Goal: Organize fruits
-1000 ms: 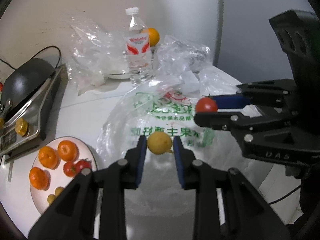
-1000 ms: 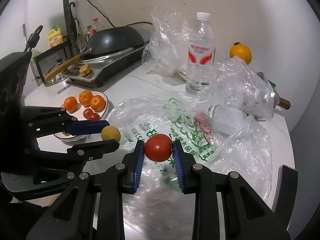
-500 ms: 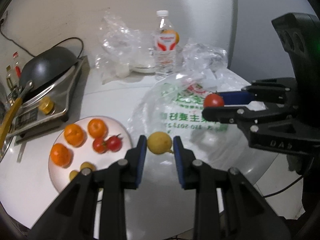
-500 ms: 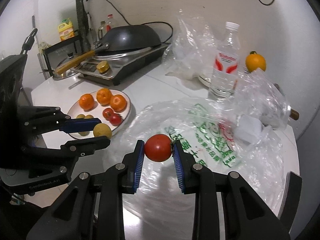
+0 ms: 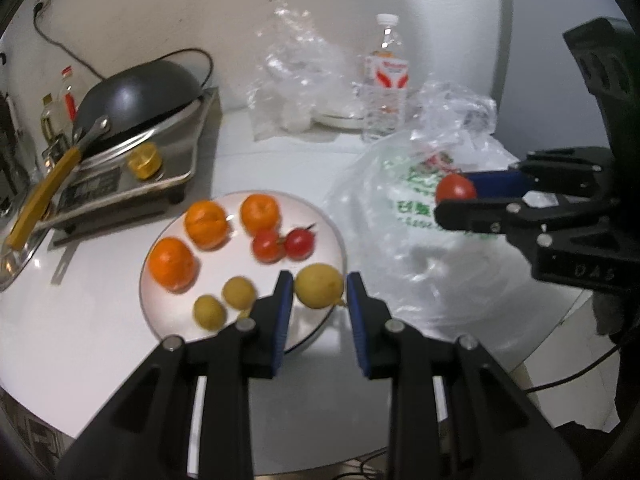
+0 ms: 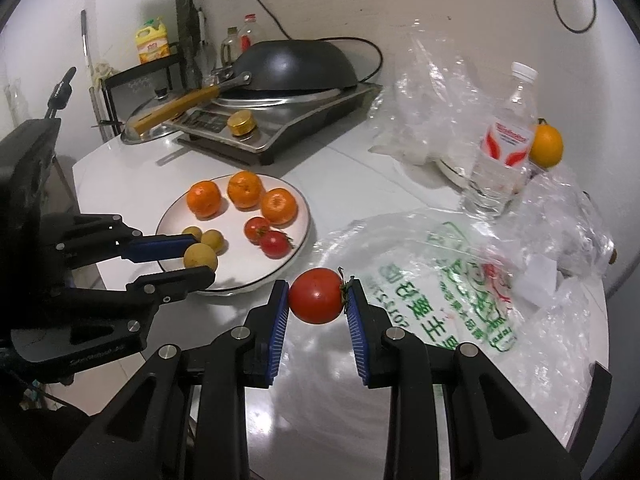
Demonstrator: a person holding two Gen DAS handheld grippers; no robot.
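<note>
Fruits are being sorted onto a white plate (image 5: 160, 312), and two more are being carried in. A yellow fruit (image 5: 319, 290) is being gripped by the left gripper (image 5: 316, 300), its blue pads clenched on either side of it; in the left wrist view it is being held over the plate's near right edge, just right of two small yellow fruits (image 5: 224, 302) already lying there. A tomato (image 6: 317, 295) is being clamped by the right gripper (image 6: 316, 312), stem end against the right-hand pad, and is being held beside the plate, over the edge of a printed plastic bag (image 6: 460, 280). Of the two, the left gripper is judged the nearer to a set-down spot, since its load is already over the plate, whereas the tomato is lying off the rim, with the two small tomatoes (image 6: 268, 236) beyond it and to the left. Three oranges (image 6: 242, 196) are being kept at the plate's far side. The plate is resting on a glossy white countertop (image 5: 80, 340); a dark wok (image 6: 296, 66) on a cooker, a water bottle (image 6: 504, 144) and crumpled clear bags (image 5: 296, 80) are being left along the wall.
</note>
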